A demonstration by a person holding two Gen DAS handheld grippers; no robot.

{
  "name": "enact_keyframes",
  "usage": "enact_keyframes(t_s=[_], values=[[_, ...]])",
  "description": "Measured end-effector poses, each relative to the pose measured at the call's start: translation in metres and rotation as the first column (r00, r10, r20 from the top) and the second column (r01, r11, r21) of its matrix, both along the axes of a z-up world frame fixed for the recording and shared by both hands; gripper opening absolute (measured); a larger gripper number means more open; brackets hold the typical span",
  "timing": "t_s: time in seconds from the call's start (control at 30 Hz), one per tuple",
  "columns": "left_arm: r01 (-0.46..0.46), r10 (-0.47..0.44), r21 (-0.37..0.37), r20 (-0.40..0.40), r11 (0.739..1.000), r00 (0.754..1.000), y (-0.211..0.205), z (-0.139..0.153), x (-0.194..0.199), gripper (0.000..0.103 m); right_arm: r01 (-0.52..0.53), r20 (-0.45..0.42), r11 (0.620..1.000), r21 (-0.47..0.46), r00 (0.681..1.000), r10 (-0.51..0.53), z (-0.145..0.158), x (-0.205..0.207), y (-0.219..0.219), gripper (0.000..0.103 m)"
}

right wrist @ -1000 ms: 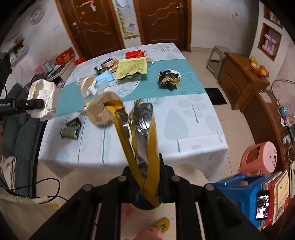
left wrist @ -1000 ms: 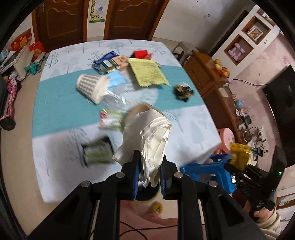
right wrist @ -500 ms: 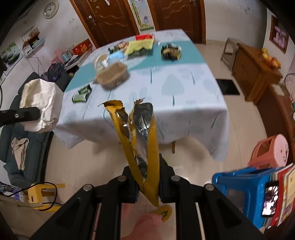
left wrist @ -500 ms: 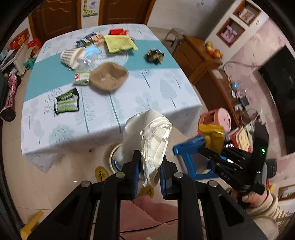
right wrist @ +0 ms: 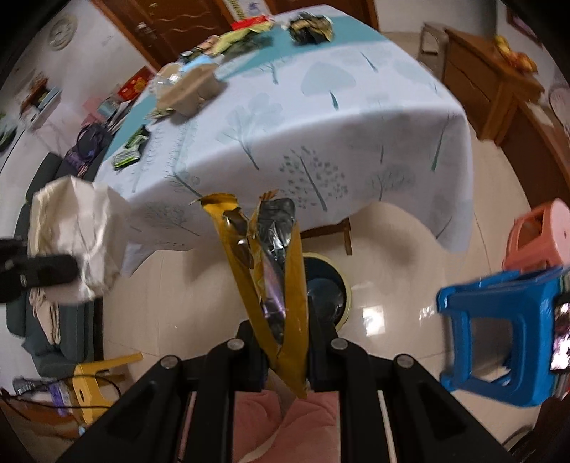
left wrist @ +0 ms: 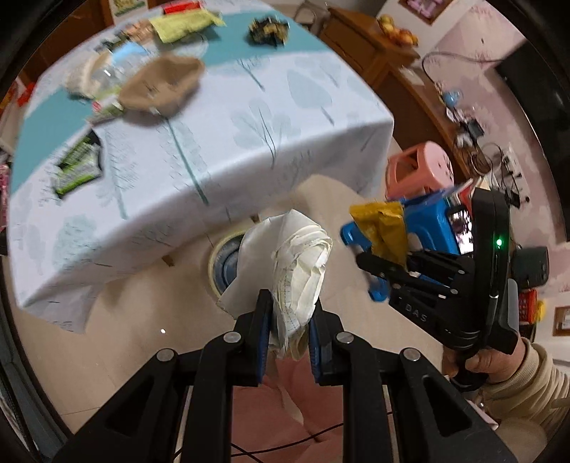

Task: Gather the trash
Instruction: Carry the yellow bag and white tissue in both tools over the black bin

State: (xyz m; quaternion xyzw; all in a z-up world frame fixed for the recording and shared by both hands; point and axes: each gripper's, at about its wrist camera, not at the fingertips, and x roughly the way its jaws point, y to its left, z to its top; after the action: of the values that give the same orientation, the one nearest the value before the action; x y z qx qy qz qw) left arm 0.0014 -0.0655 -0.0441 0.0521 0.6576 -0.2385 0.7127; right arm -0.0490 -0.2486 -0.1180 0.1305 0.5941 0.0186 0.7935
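Bin (right wrist: 329,288) on the floor sits just beyond and below both hand-held grippers: left (left wrist: 286,331) clamps crumpled paper (left wrist: 295,263), right (right wrist: 285,342) clamps an upright yellow wrapper (right wrist: 274,270), nearer.

Setting: my home, a lived-in dining and living room. Evidence: desk (right wrist: 356,117) under a tree-print cloth with a teal band; dark wooden doors (right wrist: 171,21); wooden sideboard (left wrist: 370,42) carrying fruit (left wrist: 395,30); wall clock (right wrist: 64,30); pink plastic stool (right wrist: 541,235), blue one (right wrist: 498,320) and yellow one (right wrist: 96,388); glossy tiled floor (right wrist: 392,285).
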Motion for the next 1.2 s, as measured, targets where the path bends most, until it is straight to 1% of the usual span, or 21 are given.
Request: enact_keyframes(t_s=[0.1, 0.17, 0.27, 0.37, 0.47, 0.57, 0.6, 0.63, 0.7, 0.77, 0.83, 0.9, 0.93, 1.0, 1.07, 1.2], values=[[0.028, -0.029, -0.006, -0.034, 1.0, 0.999, -0.007, -0.03, 0.003, 0.016, 0.046, -0.026, 0.999, 0.019, 0.999, -0.046, -0.022, 0.002, 0.001, 0.015], [0.049, -0.05, -0.022, -0.052, 0.999, 0.997, -0.011, -0.051, 0.003, 0.016, 0.076, -0.045, 0.997, 0.02, 0.996, -0.075, -0.044, 0.004, 0.002, 0.015], [0.072, -0.073, -0.019, -0.068, 0.997, 0.995, -0.016, -0.087, 0.005, 0.016, 0.12, -0.067, 0.993, 0.017, 0.991, -0.118, -0.07, 0.007, 0.0, 0.015], [0.077, -0.077, -0.007, -0.085, 0.997, 0.993, -0.021, -0.128, 0.01, 0.017, 0.19, -0.096, 0.982, 0.025, 0.978, -0.187, -0.106, 0.005, -0.009, 0.015], [0.078, -0.077, 0.006, -0.103, 0.997, 0.992, -0.026, -0.166, 0.015, 0.017, 0.229, -0.125, 0.973, 0.019, 0.966, -0.225, -0.137, 0.002, -0.015, 0.015], [0.092, -0.09, 0.011, -0.104, 0.996, 0.99, -0.034, -0.201, 0.018, 0.021, 0.252, -0.152, 0.968, 0.002, 0.956, -0.249, -0.168, -0.003, -0.02, 0.015], [0.095, -0.092, 0.018, -0.102, 0.995, 0.99, -0.036, -0.211, 0.018, 0.024, 0.257, -0.159, 0.966, 0.0, 0.954, -0.253, -0.175, -0.003, -0.021, 0.015], [0.096, -0.093, 0.032, -0.101, 0.995, 0.991, -0.039, -0.223, 0.019, 0.025, 0.261, -0.168, 0.965, -0.005, 0.951, -0.258, -0.185, -0.004, -0.022, 0.015], [0.101, -0.095, 0.063, -0.091, 0.993, 0.991, -0.043, -0.243, 0.019, 0.032, 0.264, -0.179, 0.964, -0.012, 0.948, -0.262, -0.2, -0.005, -0.022, 0.015], [0.1, -0.094, 0.086, -0.076, 0.991, 0.993, -0.045, -0.258, 0.017, 0.037, 0.269, -0.192, 0.963, -0.014, 0.945, -0.266, -0.216, -0.006, -0.022, 0.015], [0.101, -0.094, 0.102, -0.073, 0.99, 0.993, -0.05, -0.27, 0.017, 0.046, 0.273, -0.2, 0.962, -0.014, 0.942, -0.27, -0.228, -0.007, -0.02, 0.015], [0.098, -0.091, 0.119, -0.062, 0.988, 0.994, -0.051, -0.281, 0.018, 0.062, 0.273, -0.205, 0.962, -0.013, 0.941, -0.27, -0.237, -0.006, -0.018, 0.015], [0.094, -0.089, 0.122, -0.051, 0.988, 0.995, -0.048, -0.283, 0.02, 0.065, 0.272, -0.207, 0.962, -0.013, 0.941, -0.269, -0.242, -0.006, -0.016, 0.015], [0.083, -0.08, 0.131, -0.03, 0.988, 0.996, -0.044, -0.288, 0.023, 0.076, 0.268, -0.209, 0.963, -0.013, 0.941, -0.265, -0.247, -0.004, -0.012, 0.015], [0.062, -0.06, 0.14, -0.019, 0.988, 0.998, -0.039, -0.294, 0.027, 0.078, 0.26, -0.208, 0.965, -0.013, 0.944, -0.257, -0.254, 0.0, -0.009, 0.015], [-0.001, 0.0, 0.138, 0.012, 0.99, 1.0, -0.017, -0.294, 0.029, 0.078, 0.242, -0.206, 0.97, -0.011, 0.949, -0.239, -0.267, 0.005, -0.004, 0.015]])
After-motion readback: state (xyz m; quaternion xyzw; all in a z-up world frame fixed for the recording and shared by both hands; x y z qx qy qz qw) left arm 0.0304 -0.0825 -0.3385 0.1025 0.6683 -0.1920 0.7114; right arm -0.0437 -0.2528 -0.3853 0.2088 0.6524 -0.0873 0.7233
